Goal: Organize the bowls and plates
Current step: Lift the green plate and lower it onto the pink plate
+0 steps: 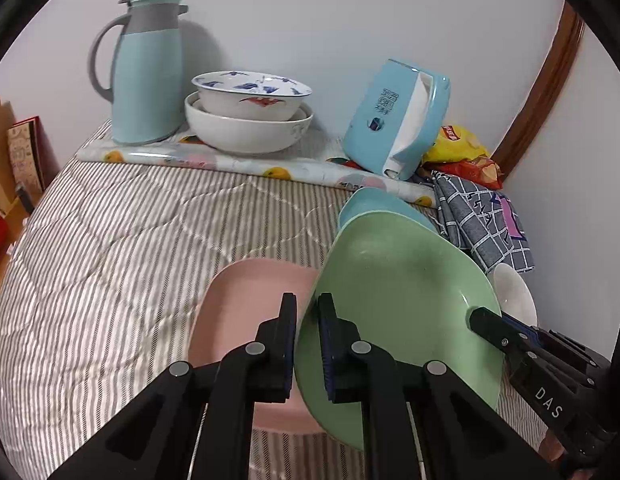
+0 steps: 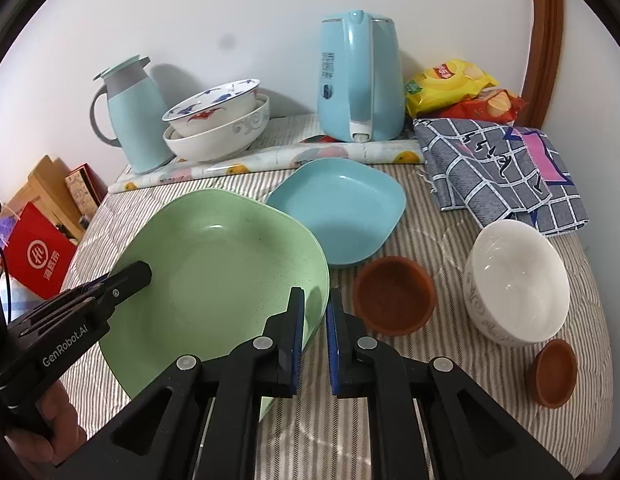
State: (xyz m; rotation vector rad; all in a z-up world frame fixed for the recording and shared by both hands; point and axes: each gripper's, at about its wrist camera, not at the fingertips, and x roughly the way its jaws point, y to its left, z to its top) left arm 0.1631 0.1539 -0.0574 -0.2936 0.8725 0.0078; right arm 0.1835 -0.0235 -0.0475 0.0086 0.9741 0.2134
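Observation:
A green plate (image 1: 394, 312) (image 2: 217, 264) is held tilted above the striped cloth. My left gripper (image 1: 307, 312) is shut on its left rim. My right gripper (image 2: 316, 304) is shut on its right rim; it shows in the left wrist view (image 1: 486, 320) too. A pink plate (image 1: 245, 320) lies under the green one, on its left. A blue plate (image 2: 342, 208) lies behind it. Two brown saucers (image 2: 394, 300) (image 2: 554, 372) and a white bowl (image 2: 518, 280) sit to the right. Two stacked bowls (image 2: 217, 124) stand at the back.
A teal thermos jug (image 1: 145, 72), a blue electric kettle (image 2: 358, 76), snack bags (image 2: 458, 88) and a checked cloth (image 2: 498, 168) line the back by the wall. A red bag (image 2: 37, 256) and boxes stand off the left edge.

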